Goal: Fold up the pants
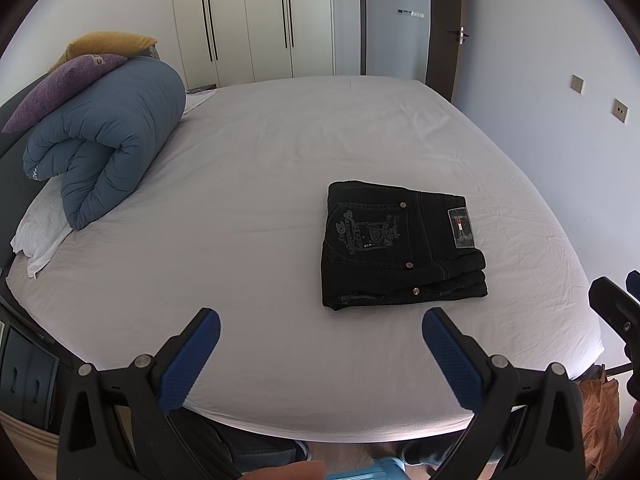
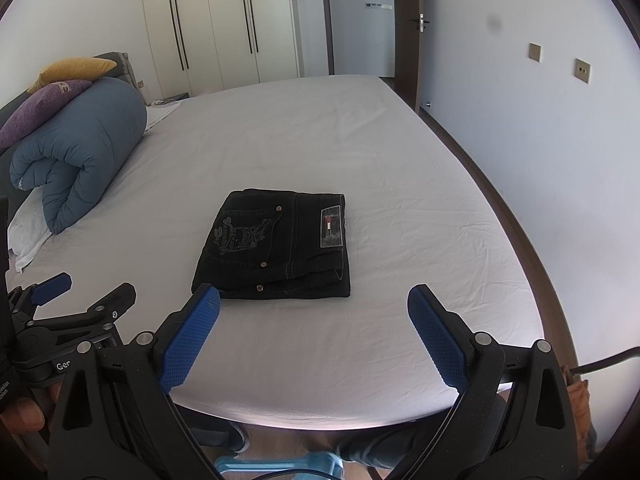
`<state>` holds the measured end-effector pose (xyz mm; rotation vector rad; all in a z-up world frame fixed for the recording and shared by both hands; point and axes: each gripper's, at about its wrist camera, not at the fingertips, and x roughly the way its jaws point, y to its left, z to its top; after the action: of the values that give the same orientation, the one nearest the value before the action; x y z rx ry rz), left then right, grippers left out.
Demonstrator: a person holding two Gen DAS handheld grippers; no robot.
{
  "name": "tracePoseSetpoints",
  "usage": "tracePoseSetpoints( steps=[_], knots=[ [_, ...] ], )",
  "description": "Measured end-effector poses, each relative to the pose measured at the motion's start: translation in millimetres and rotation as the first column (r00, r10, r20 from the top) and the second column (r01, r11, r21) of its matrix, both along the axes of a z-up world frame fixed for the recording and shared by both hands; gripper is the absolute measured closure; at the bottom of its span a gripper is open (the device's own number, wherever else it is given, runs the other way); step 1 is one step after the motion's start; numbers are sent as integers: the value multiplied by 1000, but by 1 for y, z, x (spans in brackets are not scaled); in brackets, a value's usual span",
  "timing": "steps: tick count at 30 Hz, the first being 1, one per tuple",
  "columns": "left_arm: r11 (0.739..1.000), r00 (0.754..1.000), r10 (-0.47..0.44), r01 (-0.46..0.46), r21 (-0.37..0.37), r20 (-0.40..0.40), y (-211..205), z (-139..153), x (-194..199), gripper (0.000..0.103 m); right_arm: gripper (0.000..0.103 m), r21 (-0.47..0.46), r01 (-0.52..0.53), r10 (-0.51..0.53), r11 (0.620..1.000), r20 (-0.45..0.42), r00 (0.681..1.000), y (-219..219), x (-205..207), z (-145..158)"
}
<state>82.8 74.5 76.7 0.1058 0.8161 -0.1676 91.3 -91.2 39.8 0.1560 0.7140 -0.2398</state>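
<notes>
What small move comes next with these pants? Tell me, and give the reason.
Probably none beyond drawing both claws back. The black pants already lie in a compact folded stack on the bed sheet, and the left claw and right claw are open, empty and apart from them.

Rolled blue duvet [image 1: 108, 140] and purple pillow [image 1: 60, 88] on white bed [image 1: 260, 200].

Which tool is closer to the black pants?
Right. The right tool sits open just in front of the folded pants, one tip overlapping them in its view. The left tool, also open, is off to their left.
</notes>
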Motion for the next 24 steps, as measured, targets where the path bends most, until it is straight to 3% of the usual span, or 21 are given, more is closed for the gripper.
tracePoseSetpoints(
  steps=[24],
  knots=[
    [1000,1000,-6,6,1,-10,1,-4,-4,0,7,5,-15,15,1000,-5,1000,3,1,-6]
  ],
)
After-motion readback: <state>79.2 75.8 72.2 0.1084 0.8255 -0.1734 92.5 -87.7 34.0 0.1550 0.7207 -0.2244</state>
